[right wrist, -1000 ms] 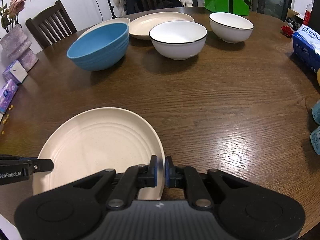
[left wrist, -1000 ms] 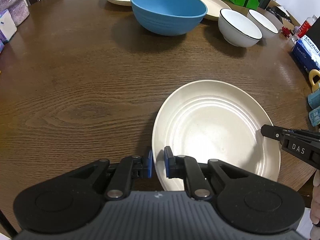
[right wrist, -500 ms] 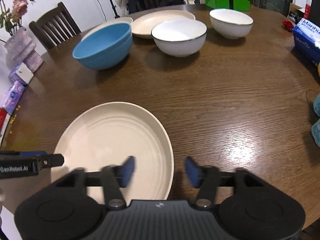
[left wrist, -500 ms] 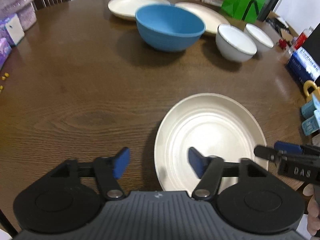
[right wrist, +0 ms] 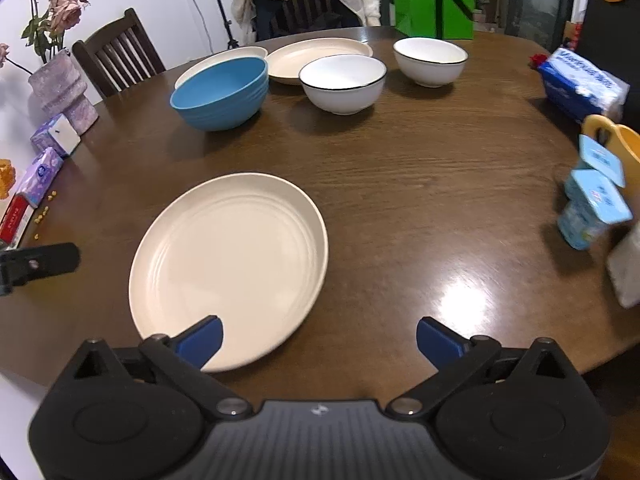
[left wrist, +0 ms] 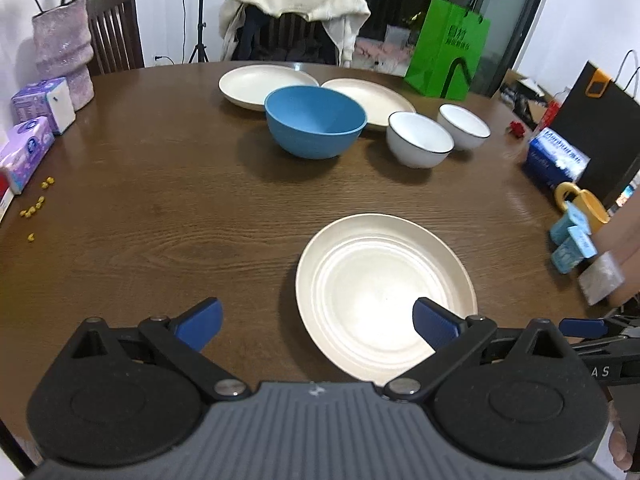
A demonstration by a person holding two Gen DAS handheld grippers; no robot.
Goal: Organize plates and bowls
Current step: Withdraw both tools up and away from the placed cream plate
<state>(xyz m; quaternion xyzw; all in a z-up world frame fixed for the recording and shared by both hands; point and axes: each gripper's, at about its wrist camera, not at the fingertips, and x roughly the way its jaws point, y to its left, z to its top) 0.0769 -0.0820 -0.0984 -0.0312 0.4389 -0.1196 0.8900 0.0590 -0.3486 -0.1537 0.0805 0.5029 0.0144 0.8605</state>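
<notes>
Step in hand: the near cream plate (left wrist: 386, 292) lies flat on the round wooden table (left wrist: 168, 200), released; this reads as the start of a stack, with both tongs free of it.
Left gripper (left wrist: 316, 322): jaws have just been opening and stand wide apart, nothing pressed between them; its right pad hangs over the plate's near rim, its left pad over bare wood.
Right gripper (right wrist: 318, 338): jaws have likewise just been opening, now fully spread; the plate's near right edge sits under its left pad, untouched.
Remaining pieces: two more cream plates (left wrist: 266, 84), a blue bowl (left wrist: 315, 126) and two white black-rimmed bowls (left wrist: 420, 144) sit far ahead of both grippers.
Next move, as I judge: reach forward for a far plate, pinch its rim from both sides, and bring it onto the near one.
</notes>
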